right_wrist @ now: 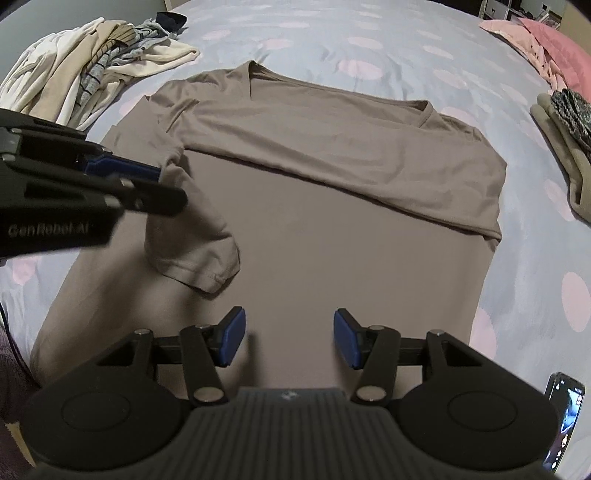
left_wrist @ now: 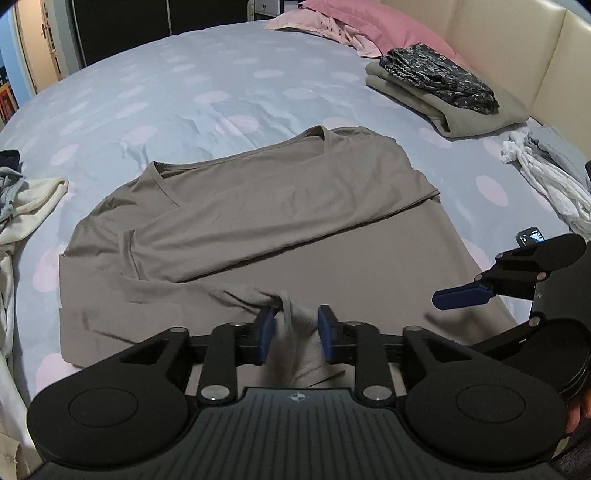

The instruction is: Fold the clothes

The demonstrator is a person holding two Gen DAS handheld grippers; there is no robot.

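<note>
Where the left gripper (left_wrist: 295, 334) sits nearest its lens, its blue pads are clenched on the sleeve (right_wrist: 195, 243) of the taupe T-shirt (left_wrist: 332, 266), a bunched ridge of cloth pinched between them; from the right wrist view that sleeve hangs lifted off the shirt's body, its hemmed cuff drooping free; the right gripper (right_wrist: 289, 338) hovers just over the shirt's lower body with its fingers spread wide and nothing between them; a phone (right_wrist: 565, 417) lies at the near right edge of that view; the shirt itself lies flat in the middle of the bed (left_wrist: 184, 92), its other sleeve already folded across the chest, its neckline pointing away; a strip of bare dotted sheet runs along each side hem, and a broad open stretch of sheet lies beyond the collar; to the left a heap of unfolded clothes (right_wrist: 92, 55) comes close to the shoulder; to the right loose white garments (left_wrist: 546, 177) lie near the bed's edge; farther right a folded stack (left_wrist: 443, 96) sits by the cream headboard (left_wrist: 517, 48); farthest off, pink pillows (left_wrist: 362, 26).
</note>
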